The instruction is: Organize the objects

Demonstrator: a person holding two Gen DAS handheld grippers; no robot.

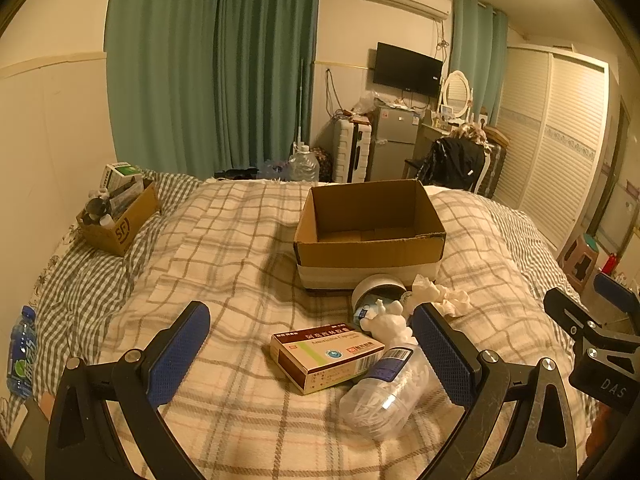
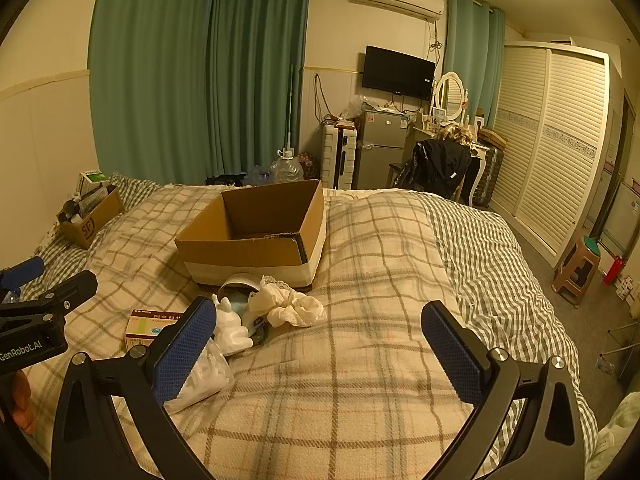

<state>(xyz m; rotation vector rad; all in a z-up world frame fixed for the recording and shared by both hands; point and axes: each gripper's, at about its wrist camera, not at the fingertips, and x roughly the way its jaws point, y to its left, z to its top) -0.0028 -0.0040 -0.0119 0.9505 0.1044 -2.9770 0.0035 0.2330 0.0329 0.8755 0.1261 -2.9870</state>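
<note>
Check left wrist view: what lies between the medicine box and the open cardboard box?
A tipped-over white round container and a white figurine lie between the medicine box and the cardboard box, in the left wrist view.

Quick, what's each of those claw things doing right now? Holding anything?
Left gripper: open, holding nothing; the medicine box lies between its fingers on the bed.
Right gripper: open, holding nothing, over bare blanket.

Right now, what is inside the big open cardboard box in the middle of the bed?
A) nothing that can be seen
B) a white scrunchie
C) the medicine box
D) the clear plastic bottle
A: the cardboard box shows only bare inner walls and floor, while the medicine box, scrunchie and clear plastic bottle lie on the blanket in front of it.
</note>
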